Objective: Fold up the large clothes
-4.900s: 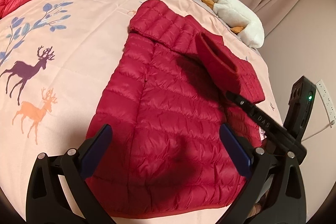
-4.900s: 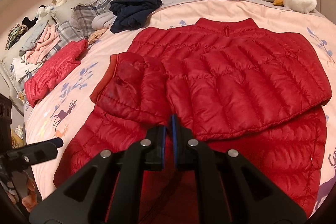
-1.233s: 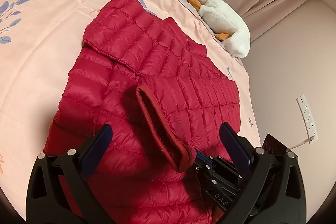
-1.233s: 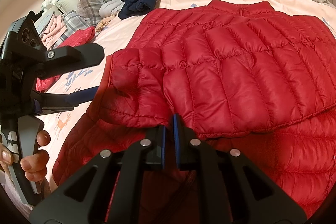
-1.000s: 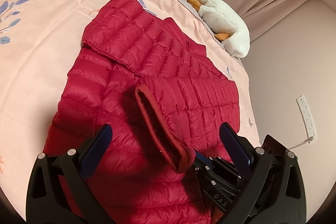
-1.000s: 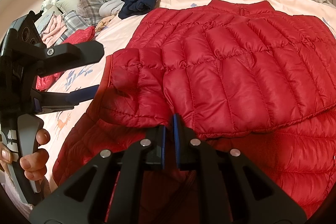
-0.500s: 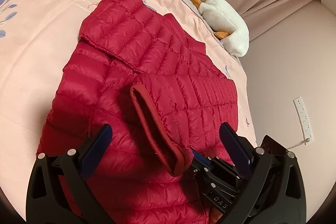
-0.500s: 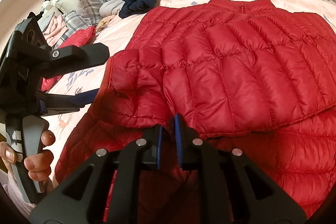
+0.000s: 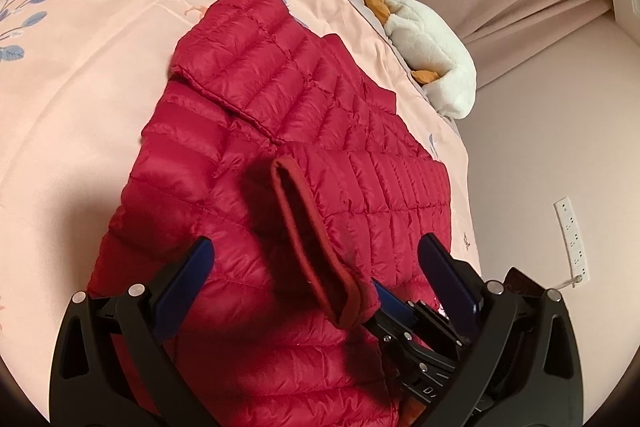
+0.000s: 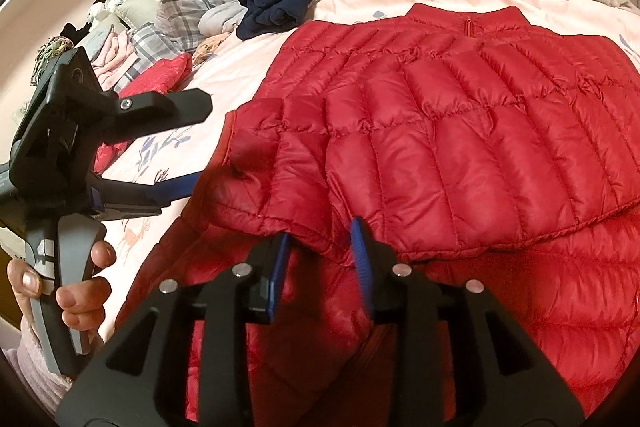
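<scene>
Left wrist view first: the red down jacket (image 9: 280, 155) is lying flat on the pink bedspread (image 9: 80, 67), with one sleeve folded across the body so its cuff (image 9: 316, 247) stands up on edge right in front of the camera. The left gripper (image 9: 316, 267) is spread wide, holding nothing, hovering over the lower half of the jacket. The right gripper's tips show up just under the cuff end. Risk here, I'd guess: that puffy sleeve is springy and slick, so once nothing pins it, it could flop back off the body and undo the fold.

Right wrist view: the right gripper (image 10: 320, 251) has its fingers parted with the sleeve's edge sitting between them, not squeezed as far as I can tell. If it pulls away while a blue pad (image 10: 360, 251) is snagging the fabric, the whole sleeve drags with it.

What this view adds: the collar and zipper (image 10: 468, 25), the left gripper seen from the side with the person's hand (image 10: 72, 291) on its handle, plus the navy clothes (image 10: 280, 3) and plaid pillows (image 10: 192, 11) up the bed. The left view is the only one showing the cuff's open end and the wall socket strip (image 9: 572, 239).
</scene>
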A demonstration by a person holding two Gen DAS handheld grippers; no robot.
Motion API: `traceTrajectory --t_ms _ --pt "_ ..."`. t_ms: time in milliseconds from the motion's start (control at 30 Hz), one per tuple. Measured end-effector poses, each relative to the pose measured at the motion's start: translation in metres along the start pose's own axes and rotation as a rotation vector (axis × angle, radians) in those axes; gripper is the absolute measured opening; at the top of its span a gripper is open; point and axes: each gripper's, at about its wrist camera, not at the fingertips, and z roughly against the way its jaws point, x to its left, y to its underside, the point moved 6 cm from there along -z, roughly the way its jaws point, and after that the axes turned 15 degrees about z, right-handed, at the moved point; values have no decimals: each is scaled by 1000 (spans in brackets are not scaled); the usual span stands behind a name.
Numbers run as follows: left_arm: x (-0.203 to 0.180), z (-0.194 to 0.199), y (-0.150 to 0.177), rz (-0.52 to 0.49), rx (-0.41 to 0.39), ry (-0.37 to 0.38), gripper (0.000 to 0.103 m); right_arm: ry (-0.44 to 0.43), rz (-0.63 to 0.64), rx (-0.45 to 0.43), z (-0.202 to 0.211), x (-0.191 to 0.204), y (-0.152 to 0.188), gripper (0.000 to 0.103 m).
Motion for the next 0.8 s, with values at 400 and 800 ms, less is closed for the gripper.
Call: traceTrajectory --t_ms 400,800 --pt "-20 -17 17 -21 75 58 101 1 -9 -16 12 -6 5 50" --pt "-44 -14 10 -124 1 -8 14 25 -27 -78 42 -13 -4 56"
